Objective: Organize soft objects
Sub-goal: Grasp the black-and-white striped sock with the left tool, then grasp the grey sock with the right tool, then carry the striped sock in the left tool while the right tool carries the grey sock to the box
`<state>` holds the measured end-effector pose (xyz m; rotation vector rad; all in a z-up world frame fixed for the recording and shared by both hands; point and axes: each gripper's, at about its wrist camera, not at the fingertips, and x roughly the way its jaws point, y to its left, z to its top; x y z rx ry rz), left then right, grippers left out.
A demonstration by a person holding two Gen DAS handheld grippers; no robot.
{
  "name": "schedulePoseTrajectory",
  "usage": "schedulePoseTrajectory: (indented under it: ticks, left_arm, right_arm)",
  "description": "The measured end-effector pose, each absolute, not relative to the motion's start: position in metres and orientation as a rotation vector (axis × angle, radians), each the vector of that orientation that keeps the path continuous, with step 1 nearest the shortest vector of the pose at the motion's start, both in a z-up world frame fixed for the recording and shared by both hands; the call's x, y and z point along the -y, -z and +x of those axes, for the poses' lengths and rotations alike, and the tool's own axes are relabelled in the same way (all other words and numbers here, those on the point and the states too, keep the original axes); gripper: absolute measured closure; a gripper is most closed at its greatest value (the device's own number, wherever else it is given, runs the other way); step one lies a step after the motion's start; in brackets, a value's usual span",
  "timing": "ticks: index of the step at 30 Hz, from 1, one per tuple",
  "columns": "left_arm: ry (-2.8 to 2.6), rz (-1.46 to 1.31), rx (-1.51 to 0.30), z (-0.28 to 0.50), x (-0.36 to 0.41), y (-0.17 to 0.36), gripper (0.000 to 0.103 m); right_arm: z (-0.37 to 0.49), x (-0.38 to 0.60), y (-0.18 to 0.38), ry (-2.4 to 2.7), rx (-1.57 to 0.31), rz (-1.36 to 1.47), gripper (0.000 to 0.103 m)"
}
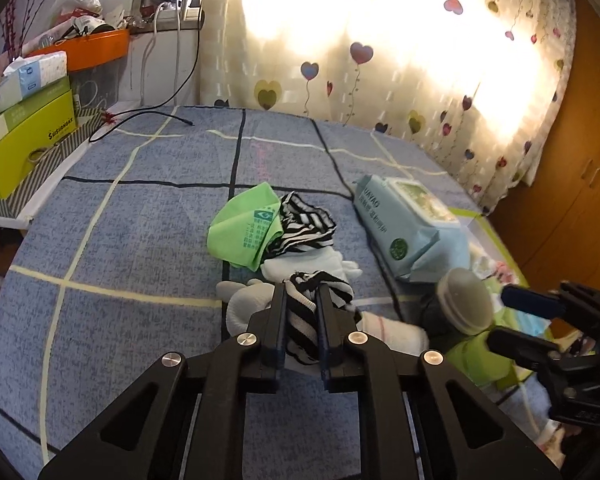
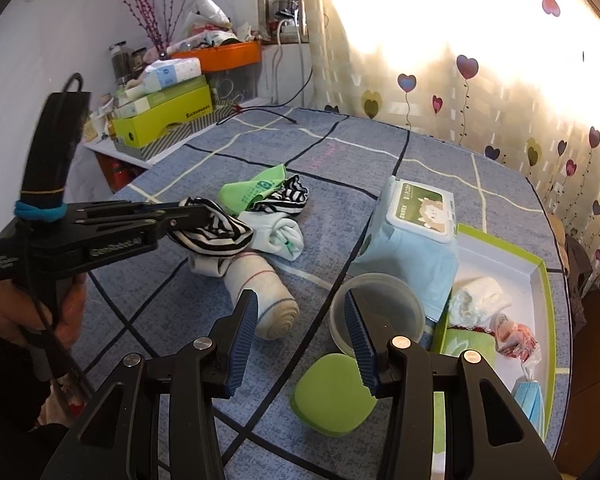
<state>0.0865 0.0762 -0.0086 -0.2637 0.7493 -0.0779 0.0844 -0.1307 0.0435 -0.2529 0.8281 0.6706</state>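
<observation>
Right under our lens the left gripper (image 1: pixel 302 292) is pinched tight on a black-and-white striped sock (image 1: pixel 300 312), the fabric bunched between its two black fingers, sitting atop the little heap on the blue checked bedspread (image 1: pixel 140 232). Just beneath it we see a rolled white sock with thin red stripes (image 2: pixel 260 296) and a folded pale white sock (image 2: pixel 278 234); behind those, a second striped piece (image 1: pixel 304 220) lies against a bright green cloth bag with printed text (image 1: pixel 240 228). Over on our right side, the right gripper (image 2: pixel 300 336) hangs part-spread with its blue ribbed pads (image 2: pixel 244 340) gripping nothing, above a green rounded lid (image 2: pixel 332 396) and a clear round plastic tub (image 2: pixel 380 312). A pale blue pack of wet wipes (image 2: pixel 412 232) leans beside the white tray with the green rim (image 2: pixel 540 276), which holds a crumpled white cloth (image 2: pixel 480 300) and a blue face mask (image 2: pixel 530 400).
</observation>
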Motion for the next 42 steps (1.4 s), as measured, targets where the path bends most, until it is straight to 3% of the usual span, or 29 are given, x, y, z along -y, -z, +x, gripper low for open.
schedulePoseTrajectory:
  ticks: [11, 16, 20, 31, 34, 42]
  left_arm:
    - [0.045, -0.334, -0.648, 0.056, -0.106, -0.019, 0.09]
    - [0.007, -0.366, -0.653, 0.051, -0.125, -0.014, 0.09]
    - [-0.015, -0.38, -0.662, 0.048, -0.137, -0.009, 0.09]
    - [-0.073, -0.424, -0.696, 0.046, -0.166, 0.01, 0.09]
    - [-0.077, -0.428, -0.703, 0.047, -0.168, 0.013, 0.09]
    - [-0.091, -0.422, -0.704, 0.045, -0.162, 0.008, 0.09]
  right_arm:
    - [0.083, 0.098, -0.039, -0.751, -0.833, -0.279, 0.059]
    - [0.084, 0.069, -0.03, -0.819, -0.851, -0.302, 0.059]
    - [0.091, 0.045, -0.019, -0.855, -0.874, -0.319, 0.048]
    - [0.11, -0.008, 0.011, -0.852, -0.909, -0.415, 0.048]
    - [0.111, -0.012, 0.016, -0.826, -0.907, -0.438, 0.077]
    - [0.103, 0.002, 0.0, -0.85, -0.874, -0.383, 0.081]
